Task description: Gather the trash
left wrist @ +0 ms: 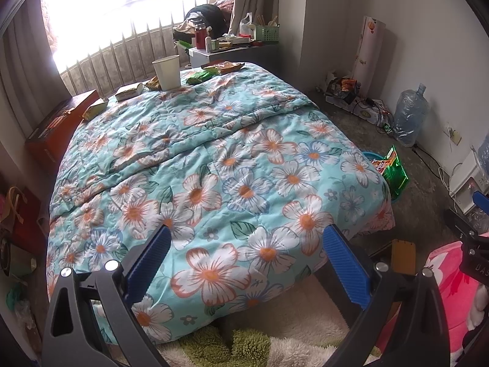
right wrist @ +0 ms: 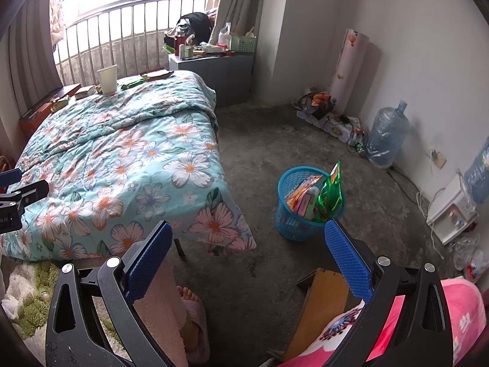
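On the grey concrete floor beside the bed stands a blue plastic mesh wastebasket [right wrist: 298, 214], already stuffed with a shiny green foil bag [right wrist: 331, 194] and orange-and-pink snack packets [right wrist: 301, 197]. Across the far edge of the turquoise floral quilt [left wrist: 214, 165], a tall white paper cup [left wrist: 167, 72] stands upright among crumpled green and yellow wrappers [left wrist: 198, 76]. Left gripper [left wrist: 246, 263] and right gripper [right wrist: 246, 260] both gape wide, holding nothing.

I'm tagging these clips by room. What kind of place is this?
Most likely a small bedroom: a bed under a floral turquoise quilt, a cluttered grey bedside cabinet, and a blue plastic mesh wastebasket on the floor.
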Demonstrator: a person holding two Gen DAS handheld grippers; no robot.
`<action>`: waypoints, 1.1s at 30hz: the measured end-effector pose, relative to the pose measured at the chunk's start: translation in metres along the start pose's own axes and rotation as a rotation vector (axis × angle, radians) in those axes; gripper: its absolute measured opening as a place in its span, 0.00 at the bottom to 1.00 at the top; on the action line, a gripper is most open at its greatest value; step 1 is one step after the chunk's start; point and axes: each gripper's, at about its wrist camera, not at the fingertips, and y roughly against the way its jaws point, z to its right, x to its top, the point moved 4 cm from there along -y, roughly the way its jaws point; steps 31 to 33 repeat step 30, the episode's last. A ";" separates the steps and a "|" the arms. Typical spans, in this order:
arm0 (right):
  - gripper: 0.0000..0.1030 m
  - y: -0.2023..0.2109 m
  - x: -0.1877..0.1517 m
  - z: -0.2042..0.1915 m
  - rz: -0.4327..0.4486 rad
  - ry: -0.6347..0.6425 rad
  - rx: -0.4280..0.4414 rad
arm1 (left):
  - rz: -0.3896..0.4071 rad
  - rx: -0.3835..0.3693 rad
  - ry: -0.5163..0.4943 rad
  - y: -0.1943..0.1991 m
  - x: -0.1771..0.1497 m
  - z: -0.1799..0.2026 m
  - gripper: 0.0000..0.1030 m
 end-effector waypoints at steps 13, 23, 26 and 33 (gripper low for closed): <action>0.93 0.001 0.002 -0.001 0.003 -0.005 0.007 | -0.006 0.005 0.002 -0.001 0.000 -0.001 0.95; 0.93 0.002 0.003 -0.005 0.003 -0.007 0.011 | -0.009 0.004 0.008 -0.001 0.000 -0.002 0.95; 0.93 0.002 0.002 -0.005 0.003 -0.008 0.011 | -0.010 0.003 0.008 0.000 0.000 -0.002 0.95; 0.93 0.002 0.002 -0.005 0.003 -0.008 0.011 | -0.009 0.005 0.006 0.000 0.000 -0.003 0.95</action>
